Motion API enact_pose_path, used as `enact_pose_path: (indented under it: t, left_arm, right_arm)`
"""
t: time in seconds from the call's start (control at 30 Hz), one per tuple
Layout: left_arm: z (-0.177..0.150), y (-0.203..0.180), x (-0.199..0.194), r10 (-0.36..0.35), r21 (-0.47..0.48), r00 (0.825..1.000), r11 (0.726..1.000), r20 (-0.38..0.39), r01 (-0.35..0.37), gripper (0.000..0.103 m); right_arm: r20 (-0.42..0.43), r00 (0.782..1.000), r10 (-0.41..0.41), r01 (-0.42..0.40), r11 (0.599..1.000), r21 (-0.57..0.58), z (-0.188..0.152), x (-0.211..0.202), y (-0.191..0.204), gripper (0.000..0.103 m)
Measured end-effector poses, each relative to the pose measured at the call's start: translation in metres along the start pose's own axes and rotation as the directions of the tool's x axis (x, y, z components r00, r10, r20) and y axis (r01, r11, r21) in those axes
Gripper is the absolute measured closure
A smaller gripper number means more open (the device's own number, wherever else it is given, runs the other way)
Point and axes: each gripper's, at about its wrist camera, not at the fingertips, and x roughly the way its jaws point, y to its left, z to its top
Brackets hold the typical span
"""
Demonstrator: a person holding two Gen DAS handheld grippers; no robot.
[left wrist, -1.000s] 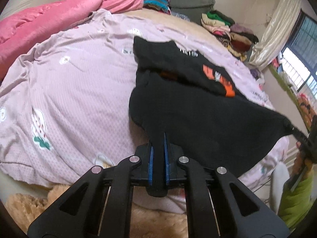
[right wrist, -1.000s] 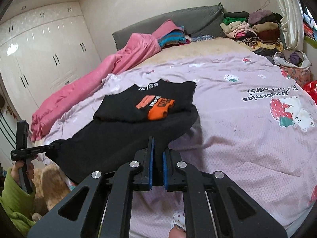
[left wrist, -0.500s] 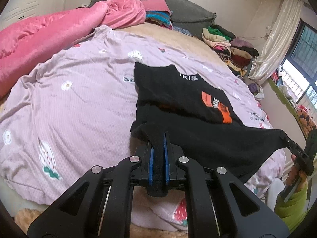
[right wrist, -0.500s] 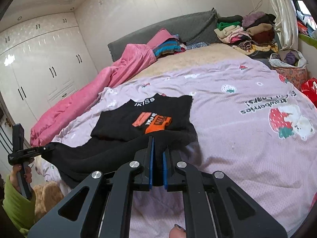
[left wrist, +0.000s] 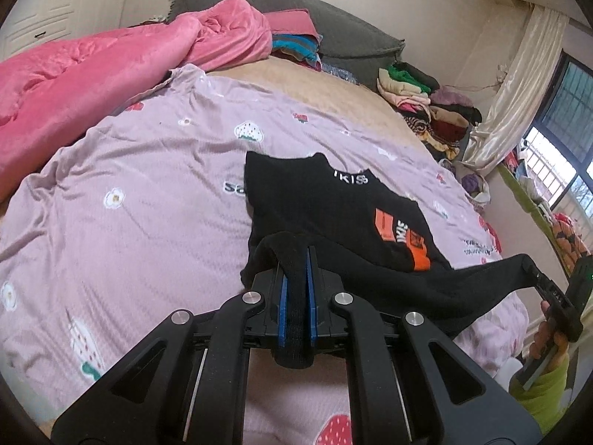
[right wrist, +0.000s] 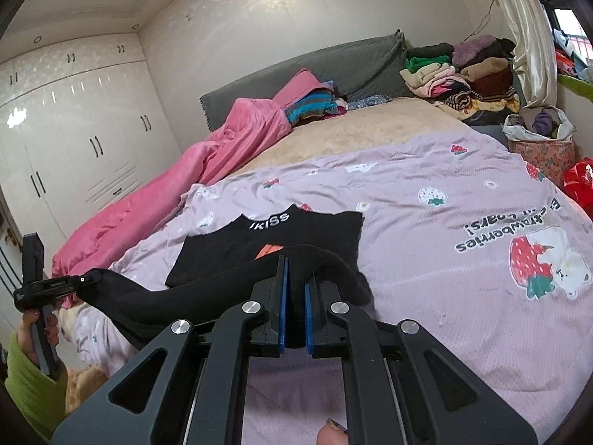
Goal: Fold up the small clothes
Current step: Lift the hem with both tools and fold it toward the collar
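Note:
A black shirt (left wrist: 333, 200) with an orange print and white letters at the collar lies on the lilac strawberry bedsheet (left wrist: 141, 200). Its lower hem (left wrist: 437, 289) is lifted and stretched between my two grippers. My left gripper (left wrist: 295, 270) is shut on one hem corner. My right gripper (right wrist: 295, 278) is shut on the other hem corner; it also shows in the left wrist view (left wrist: 533, 278). The shirt's upper part (right wrist: 281, 237) rests flat on the bed, and the raised hem hangs over its lower part. The left gripper also shows in the right wrist view (right wrist: 79, 281).
A pink quilt (left wrist: 92, 70) lies along the left side of the bed. Piles of folded clothes (right wrist: 459, 74) sit by the grey headboard (right wrist: 333, 63). A floral basket (right wrist: 541, 148) stands beside the bed. White wardrobes (right wrist: 74, 129) fill the far wall.
Both grippers have lifted the hem and carried it forward over the shirt toward the collar. The black cloth between them has narrowed from a wide sheet to a raised band.

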Motion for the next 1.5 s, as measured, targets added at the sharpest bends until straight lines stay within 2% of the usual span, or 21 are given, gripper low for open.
enact_pose_path:
  t: [0.63, 0.87, 1.5]
  left_arm:
    - [0.041, 0.015, 0.037, -0.011, -0.09, 0.999, 0.996, 0.035, 0.014, 0.101]
    - [0.051, 0.022, 0.059, 0.013, -0.11, 0.999, 0.994, 0.042, -0.008, 0.101]
    - [0.067, 0.034, 0.13, 0.084, -0.101, 0.996, 0.991, -0.022, -0.086, 0.101]
  right_arm:
    - [0.019, 0.998, -0.057, 0.056, 0.997, 0.05, 0.044, 0.054, -0.013, 0.097]
    - [-0.014, 0.996, -0.088, 0.089, 0.994, 0.066, 0.054, 0.087, -0.022, 0.097]
    - [-0.135, 0.976, -0.173, 0.184, 0.98, 0.073, 0.049, 0.179, -0.05, 0.096]
